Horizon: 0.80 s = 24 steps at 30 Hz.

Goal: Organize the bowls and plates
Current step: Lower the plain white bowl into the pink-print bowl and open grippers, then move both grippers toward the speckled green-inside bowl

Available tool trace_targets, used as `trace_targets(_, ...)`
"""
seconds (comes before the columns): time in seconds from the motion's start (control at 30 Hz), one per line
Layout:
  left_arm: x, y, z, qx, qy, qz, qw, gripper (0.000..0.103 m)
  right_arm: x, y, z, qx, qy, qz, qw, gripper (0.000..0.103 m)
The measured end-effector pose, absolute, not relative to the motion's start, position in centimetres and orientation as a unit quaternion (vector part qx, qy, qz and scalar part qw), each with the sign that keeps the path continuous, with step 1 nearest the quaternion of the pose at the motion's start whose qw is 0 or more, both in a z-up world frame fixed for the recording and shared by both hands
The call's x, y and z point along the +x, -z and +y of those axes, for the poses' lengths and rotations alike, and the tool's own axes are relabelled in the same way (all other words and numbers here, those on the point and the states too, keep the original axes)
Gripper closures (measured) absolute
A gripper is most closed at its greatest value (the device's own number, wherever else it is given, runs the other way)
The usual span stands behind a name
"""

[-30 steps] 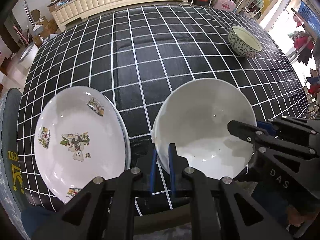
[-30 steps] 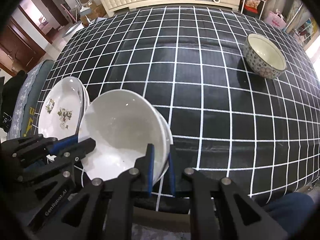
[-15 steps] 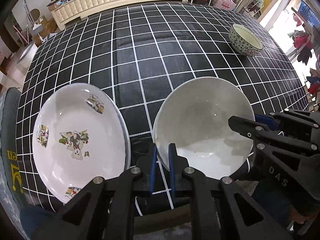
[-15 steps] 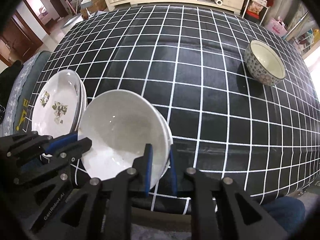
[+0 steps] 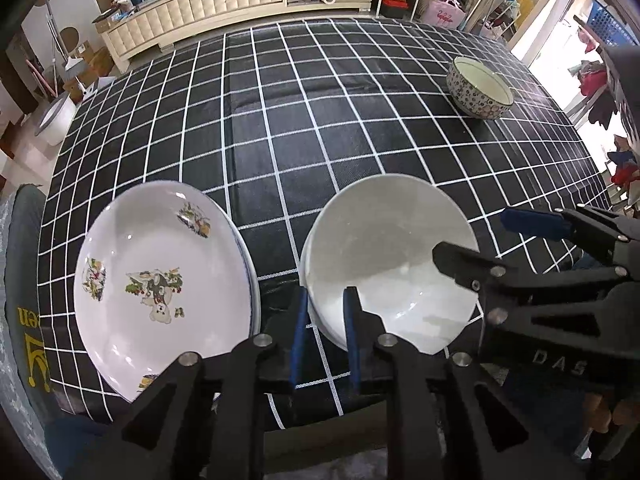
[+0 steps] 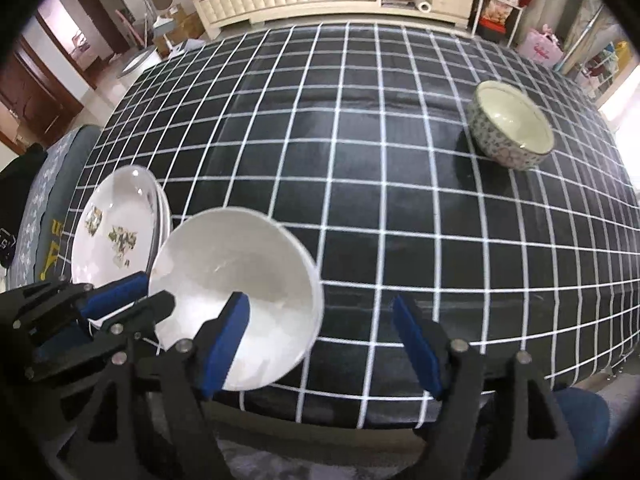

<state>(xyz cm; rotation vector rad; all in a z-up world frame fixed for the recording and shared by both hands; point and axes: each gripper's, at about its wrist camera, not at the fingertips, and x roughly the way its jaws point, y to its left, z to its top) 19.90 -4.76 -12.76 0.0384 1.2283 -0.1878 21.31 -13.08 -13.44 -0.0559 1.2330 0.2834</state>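
Checked tablecloth (image 5: 304, 128): left gripper (image 5: 325, 320) pinches white bowl (image 5: 384, 256); right gripper (image 6: 320, 344) seemingly spread wide

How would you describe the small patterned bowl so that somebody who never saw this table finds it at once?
Look at the big table under the black cloth with white grid lines. Go to its far right part, away from the two tools and the white dishes at the near edge. There the patterned bowl stands alone: small and deep, its outside covered in a dense blue-grey pattern, its inside plain cream.
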Motion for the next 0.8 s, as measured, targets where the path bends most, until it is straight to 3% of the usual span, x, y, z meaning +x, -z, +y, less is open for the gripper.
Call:
trace_targets(0.5,22.1,8.3,-7.0,0.023,0.099,0.526,0.844,0.054,23.2,9.2,-18.1,-0.018,-0.103,0.534,0.839,0.024)
trace_targets(0.67,24.2,6.8,-9.0,0.023,0.113,0.513,0.85,0.053,24.2,8.3,-20.4,-0.013,-0.087,0.525,0.847,0.024)
trace_targets(0.73,24.8,6.4,-10.0,0.026,0.117,0.509,0.852,0.041,24.7,8.1,-21.4,-0.01,-0.081,0.522,0.849,0.024)
trace_targets(0.8,25.4,6.0,-10.9,0.031,0.117,0.502,0.856,0.039,25.4,7.9,-22.4,-0.006,-0.072,0.52,0.851,0.024)
